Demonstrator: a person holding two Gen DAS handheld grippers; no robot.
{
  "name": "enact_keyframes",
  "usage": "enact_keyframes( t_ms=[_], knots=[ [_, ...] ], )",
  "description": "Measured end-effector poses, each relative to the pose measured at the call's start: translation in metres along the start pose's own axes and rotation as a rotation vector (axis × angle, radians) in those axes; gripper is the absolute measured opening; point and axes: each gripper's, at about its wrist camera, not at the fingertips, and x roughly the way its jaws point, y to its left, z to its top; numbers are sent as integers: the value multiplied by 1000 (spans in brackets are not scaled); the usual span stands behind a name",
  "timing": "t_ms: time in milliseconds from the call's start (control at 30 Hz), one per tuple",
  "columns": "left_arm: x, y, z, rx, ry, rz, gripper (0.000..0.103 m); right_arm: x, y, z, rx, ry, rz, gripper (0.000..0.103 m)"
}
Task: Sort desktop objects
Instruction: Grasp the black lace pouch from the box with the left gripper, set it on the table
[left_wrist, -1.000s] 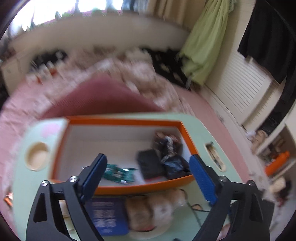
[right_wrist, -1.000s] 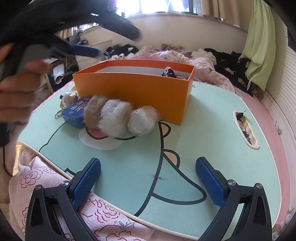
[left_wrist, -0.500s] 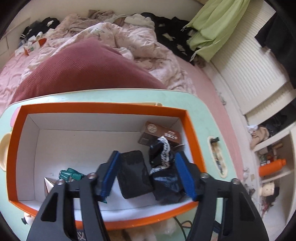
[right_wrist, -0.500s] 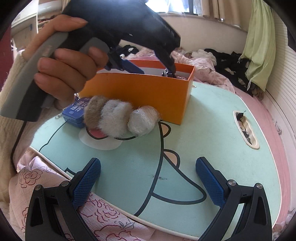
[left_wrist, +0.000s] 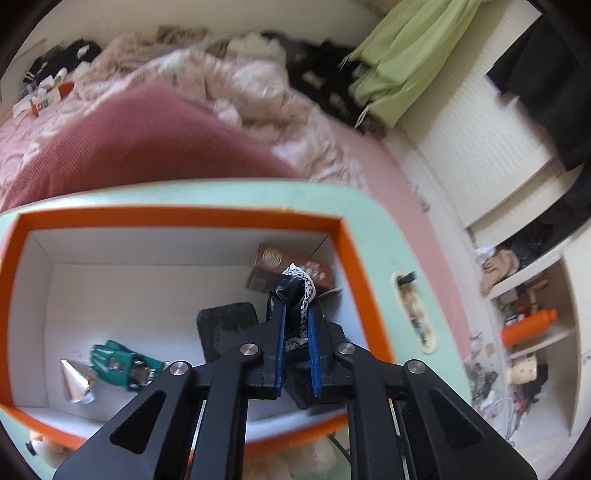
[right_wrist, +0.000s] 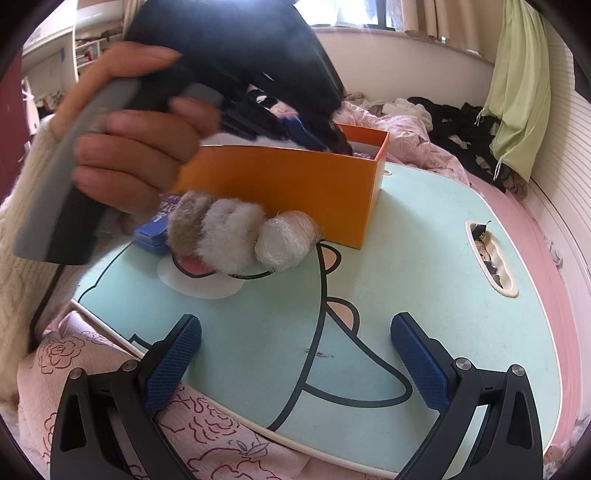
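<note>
The left gripper (left_wrist: 296, 332) reaches into the orange box (left_wrist: 177, 216) on the green table (right_wrist: 424, 258), its jaws pinching a black cloth with white lace trim (left_wrist: 295, 295), beside a black pouch (left_wrist: 225, 325) and a brown carton (left_wrist: 273, 266). The right gripper (right_wrist: 295, 365) hovers spread wide above the table's near edge, holding nothing, well short of the furry hair ties (right_wrist: 236, 236) lying against the box.

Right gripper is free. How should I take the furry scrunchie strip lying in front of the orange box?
Grip the white middle puff, jaws across the strip's narrow width, coming from above on the near side. The strip lies flat along the box, so the far side is walled off. The right gripper is open over bare table.
</note>
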Motion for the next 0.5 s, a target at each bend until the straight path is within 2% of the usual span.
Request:
enact_keyframes(
  t_ms=[167, 300, 400, 500],
  knots=[
    [-68, -1, -7, 25, -136, -57, 11, 0, 0, 0, -1, -1, 2, 102],
    [-130, 5, -32, 52, -220, -99, 11, 0, 1, -2, -3, -1, 3, 102],
    [-155, 17, -55, 61, -251, -94, 11, 1, 0, -1, -4, -1, 4, 102],
    [-158, 31, -80, 55, -234, -84, 11, 1, 0, -2, -6, -1, 7, 103]
  ],
)
